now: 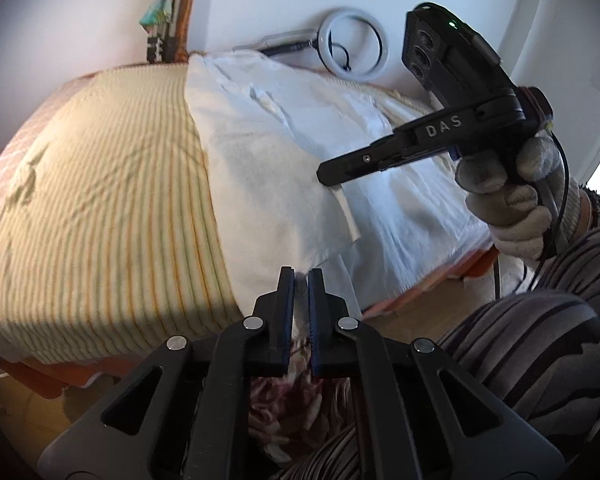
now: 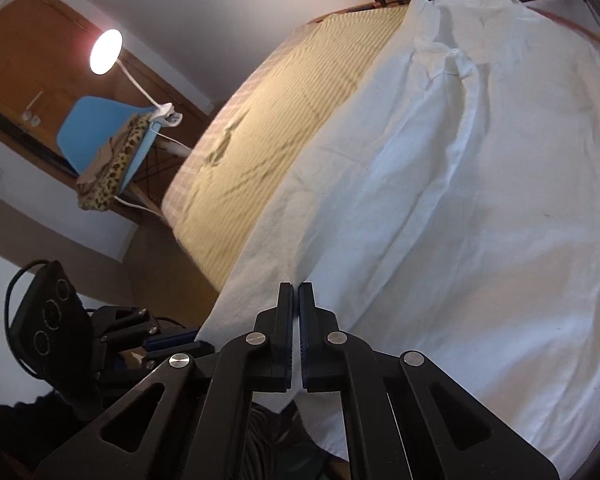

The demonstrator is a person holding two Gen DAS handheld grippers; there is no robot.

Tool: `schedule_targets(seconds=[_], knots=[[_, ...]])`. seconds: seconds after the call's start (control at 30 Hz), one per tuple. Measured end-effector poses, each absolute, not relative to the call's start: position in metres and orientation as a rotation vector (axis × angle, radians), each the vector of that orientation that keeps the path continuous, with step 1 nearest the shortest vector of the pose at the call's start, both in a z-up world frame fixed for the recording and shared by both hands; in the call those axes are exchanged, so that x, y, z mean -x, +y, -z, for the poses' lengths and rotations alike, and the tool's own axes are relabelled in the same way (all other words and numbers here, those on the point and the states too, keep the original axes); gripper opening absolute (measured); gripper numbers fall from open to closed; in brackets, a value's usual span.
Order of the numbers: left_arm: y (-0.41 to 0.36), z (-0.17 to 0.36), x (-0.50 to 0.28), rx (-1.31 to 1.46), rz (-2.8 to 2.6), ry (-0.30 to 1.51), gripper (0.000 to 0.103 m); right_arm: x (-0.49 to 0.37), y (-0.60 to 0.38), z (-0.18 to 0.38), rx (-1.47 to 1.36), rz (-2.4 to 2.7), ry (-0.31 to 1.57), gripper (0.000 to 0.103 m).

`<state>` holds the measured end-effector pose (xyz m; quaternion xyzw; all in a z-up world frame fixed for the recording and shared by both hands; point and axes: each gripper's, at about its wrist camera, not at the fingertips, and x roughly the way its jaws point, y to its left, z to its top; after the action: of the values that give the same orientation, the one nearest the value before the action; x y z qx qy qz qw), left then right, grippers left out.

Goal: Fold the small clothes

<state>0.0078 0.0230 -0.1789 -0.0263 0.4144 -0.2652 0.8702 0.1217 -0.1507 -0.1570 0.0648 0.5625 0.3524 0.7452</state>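
A white shirt [image 1: 276,148] lies spread on the striped yellow bed cover [image 1: 112,184]; its collar is at the far end. It fills most of the right wrist view [image 2: 460,184]. My left gripper [image 1: 301,274] is shut on the shirt's near hem at the bed's front edge. My right gripper [image 2: 296,286] is shut on the shirt's near edge too. The right gripper also shows in the left wrist view [image 1: 328,174], held by a gloved hand over the shirt's right side. The left gripper's body shows low at the left of the right wrist view [image 2: 112,332].
A white ring light [image 1: 354,46] leans on the wall behind the bed. A blue chair [image 2: 100,136] with leopard cloth and a lit lamp [image 2: 106,52] stand left of the bed. The person's striped clothing [image 1: 532,352] is at lower right.
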Motion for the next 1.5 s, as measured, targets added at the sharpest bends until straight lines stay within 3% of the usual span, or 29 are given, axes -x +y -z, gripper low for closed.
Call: schedule_targets(seconds=[0.17, 0.3, 0.67, 1.03, 1.2, 1.5], knots=[[0.031, 0.172, -0.006, 0.061, 0.532, 0.871, 0.003, -0.125, -0.148, 0.189, -0.11, -0.766, 1.324, 0.002], [0.03, 0.158, -0.02, 0.034, 0.517, 0.833, 0.004, -0.125, -0.146, 0.179, -0.051, -0.787, 1.328, 0.006], [0.019, 0.155, -0.093, -0.017, 0.476, 0.813, 0.006, -0.2, -0.157, 0.123, -0.095, -0.656, 1.06, 0.011], [0.015, 0.18, -0.18, 0.0, 0.547, 0.942, 0.006, -0.258, -0.113, 0.167, -0.072, -0.644, 1.078, 0.011], [0.002, 0.196, -0.153, -0.154, 0.563, 0.967, 0.006, -0.261, -0.104, 0.181, -0.026, -0.624, 1.091, 0.011], [0.024, 0.204, -0.076, -0.071, 0.519, 0.922, 0.006, -0.256, -0.111, 0.176, -0.044, -0.602, 1.115, 0.015]])
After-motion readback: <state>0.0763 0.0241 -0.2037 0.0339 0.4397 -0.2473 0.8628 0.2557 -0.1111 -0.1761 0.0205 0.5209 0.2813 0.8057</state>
